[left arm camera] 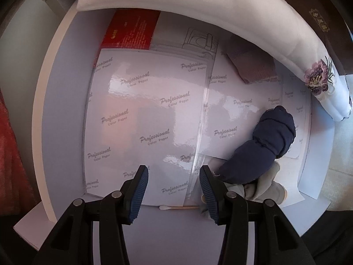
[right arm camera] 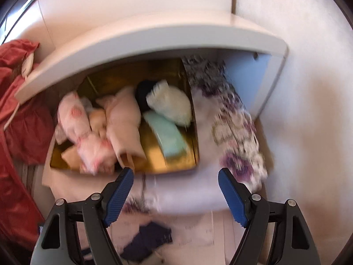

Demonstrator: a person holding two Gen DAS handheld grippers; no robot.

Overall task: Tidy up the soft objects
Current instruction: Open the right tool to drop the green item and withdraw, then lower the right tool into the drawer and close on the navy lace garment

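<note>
My left gripper [left arm camera: 173, 169] points straight down into a white drawer [left arm camera: 59, 101] lined with glossy paper packs; its jaws are open with nothing between them. A rolled navy cloth [left arm camera: 264, 148] lies just right of its right finger, on a grey-beige cloth [left arm camera: 267, 187]. A mauve ribbed cloth [left arm camera: 253, 66] lies further back. A white folded cloth with a purple flower [left arm camera: 198, 6] arches across the top. In the blurred right wrist view my right gripper [right arm camera: 175, 171] is open and empty in front of a gold tin [right arm camera: 176, 161] that holds pink, white fluffy and mint soft items [right arm camera: 123, 121].
A red box [left arm camera: 132, 31] sits at the drawer's back and a cotton swab [left arm camera: 176, 207] at its front. A purple floral cloth [right arm camera: 233, 119] lies right of the tin, a navy cloth [right arm camera: 150, 238] below it, red fabric [right arm camera: 17, 110] to the left and a white shelf [right arm camera: 154, 37] above.
</note>
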